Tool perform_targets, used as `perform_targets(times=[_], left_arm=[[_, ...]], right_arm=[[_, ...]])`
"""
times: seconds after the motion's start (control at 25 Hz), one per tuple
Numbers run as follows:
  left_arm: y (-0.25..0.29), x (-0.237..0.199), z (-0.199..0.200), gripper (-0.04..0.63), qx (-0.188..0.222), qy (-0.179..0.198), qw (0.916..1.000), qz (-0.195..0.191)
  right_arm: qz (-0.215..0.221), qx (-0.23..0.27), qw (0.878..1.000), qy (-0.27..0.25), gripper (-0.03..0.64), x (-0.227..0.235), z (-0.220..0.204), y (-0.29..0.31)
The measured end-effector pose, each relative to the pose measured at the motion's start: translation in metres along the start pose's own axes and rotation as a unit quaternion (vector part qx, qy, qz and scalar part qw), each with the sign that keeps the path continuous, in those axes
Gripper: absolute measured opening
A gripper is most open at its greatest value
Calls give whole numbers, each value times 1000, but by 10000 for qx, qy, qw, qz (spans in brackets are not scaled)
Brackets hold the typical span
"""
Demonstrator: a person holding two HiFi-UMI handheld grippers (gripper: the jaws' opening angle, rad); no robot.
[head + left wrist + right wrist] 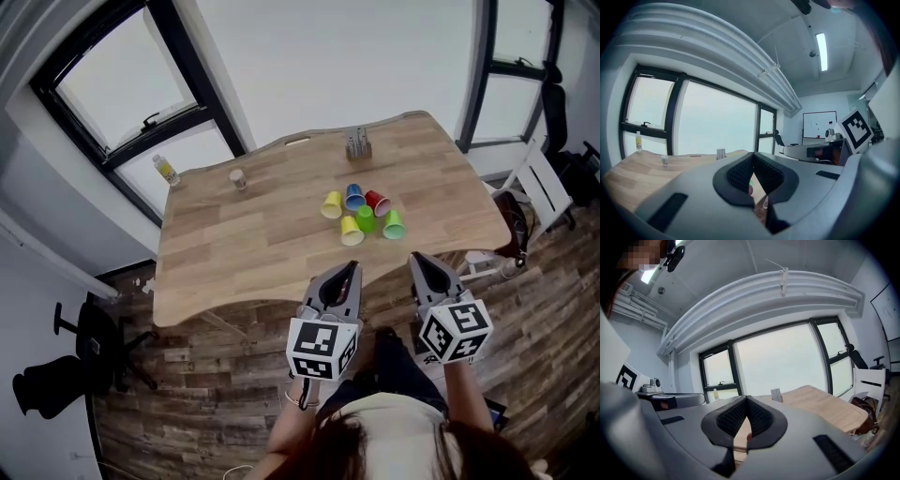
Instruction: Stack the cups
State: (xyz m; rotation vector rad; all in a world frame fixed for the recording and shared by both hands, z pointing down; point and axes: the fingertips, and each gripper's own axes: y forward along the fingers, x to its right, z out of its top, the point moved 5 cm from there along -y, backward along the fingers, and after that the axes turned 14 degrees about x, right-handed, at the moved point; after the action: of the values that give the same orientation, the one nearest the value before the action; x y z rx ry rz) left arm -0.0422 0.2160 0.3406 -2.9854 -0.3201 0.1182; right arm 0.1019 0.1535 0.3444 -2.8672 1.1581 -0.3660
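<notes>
Six cups (366,217), mixed colours, some tipped over, clustered on the desk (244,253) close ahead of left tool (349,274) and right tool (419,267). Both tools pressed together, empty. Cups probably light, thin-walled, crushable, slick: pinch gently at rim wall.

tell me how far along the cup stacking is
Nothing looks done: six cups sit loose in a cluster on the table, none visibly nested. Nothing is in hand: left hand-held gripper and right hand-held gripper are shut, empty, short of the cups. All stacking is left.
</notes>
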Motion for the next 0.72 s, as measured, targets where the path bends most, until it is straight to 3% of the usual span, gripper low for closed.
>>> perform_targets(times=[0.72], left_arm=[[93, -38, -28, 18, -127, -108, 9998, -93]], right_arm=[[-157, -738, 9968, 260, 35, 68, -29, 81]])
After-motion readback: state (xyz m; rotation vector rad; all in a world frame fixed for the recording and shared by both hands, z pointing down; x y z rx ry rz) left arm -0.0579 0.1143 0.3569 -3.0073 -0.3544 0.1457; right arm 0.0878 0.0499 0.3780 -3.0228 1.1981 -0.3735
